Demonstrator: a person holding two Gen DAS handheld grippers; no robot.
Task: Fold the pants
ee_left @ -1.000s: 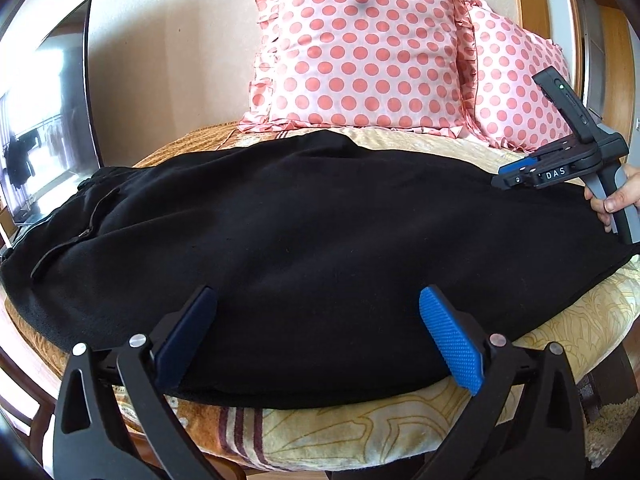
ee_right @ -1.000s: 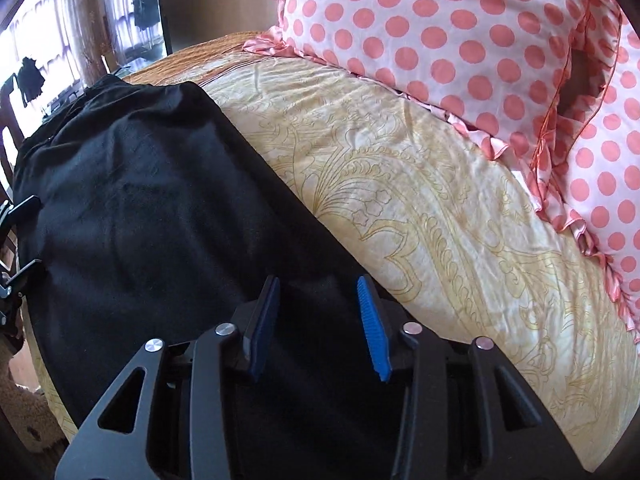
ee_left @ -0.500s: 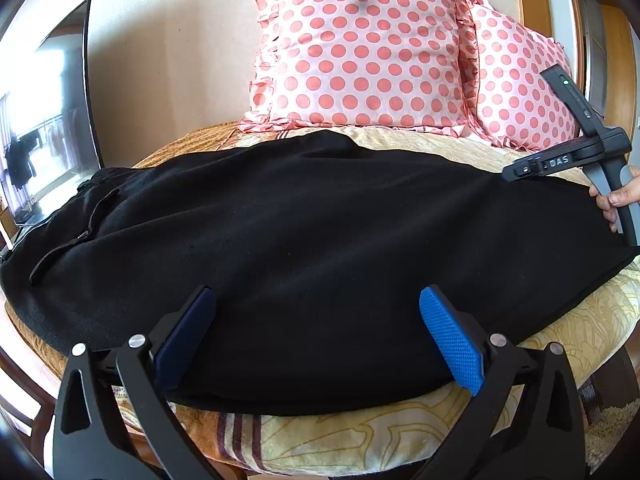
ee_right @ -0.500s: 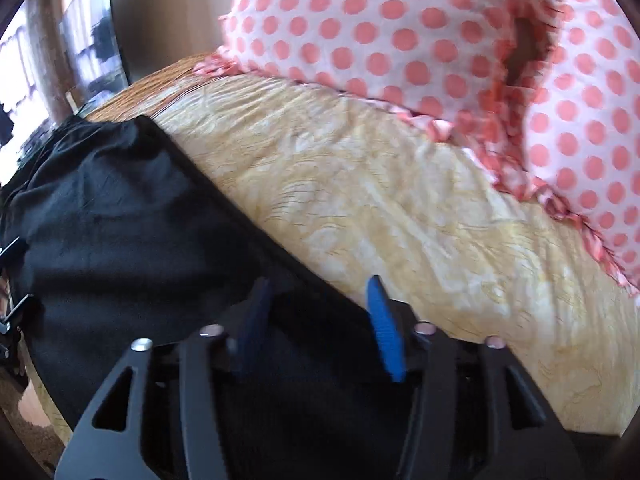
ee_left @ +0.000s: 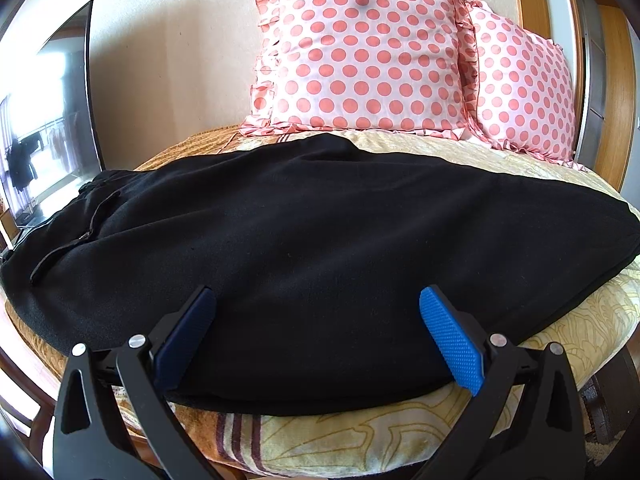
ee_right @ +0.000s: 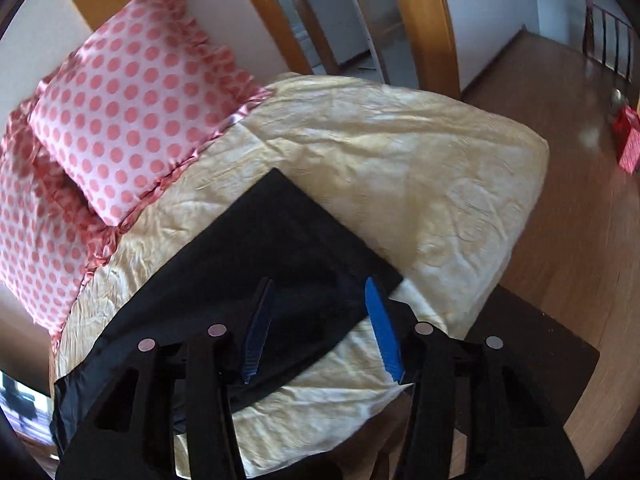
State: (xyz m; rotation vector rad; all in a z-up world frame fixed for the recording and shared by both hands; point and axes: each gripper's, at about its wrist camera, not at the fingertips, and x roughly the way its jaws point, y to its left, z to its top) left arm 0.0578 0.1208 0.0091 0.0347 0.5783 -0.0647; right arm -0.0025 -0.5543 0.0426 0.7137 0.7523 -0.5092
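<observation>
Black pants (ee_left: 304,224) lie lengthwise across the bed, folded leg on leg, waistband and drawstring at the left, leg ends at the right. My left gripper (ee_left: 320,320) is open and empty, hovering over the pants' near edge. In the right wrist view the pants' leg end (ee_right: 280,248) lies on the cream bedspread. My right gripper (ee_right: 320,312) is open and empty, above the leg end and pointing at its hem corner.
Two pink polka-dot pillows (ee_left: 360,56) lean against the wall at the back of the bed (ee_left: 320,444). A TV screen (ee_left: 44,120) stands at the left. The bed's right edge (ee_right: 516,208) drops to a wooden floor (ee_right: 568,128) with a doorway behind.
My right gripper has lifted off the pants, swung right toward the leg end and opened wider. It has left the left wrist view. The left gripper has stayed put.
</observation>
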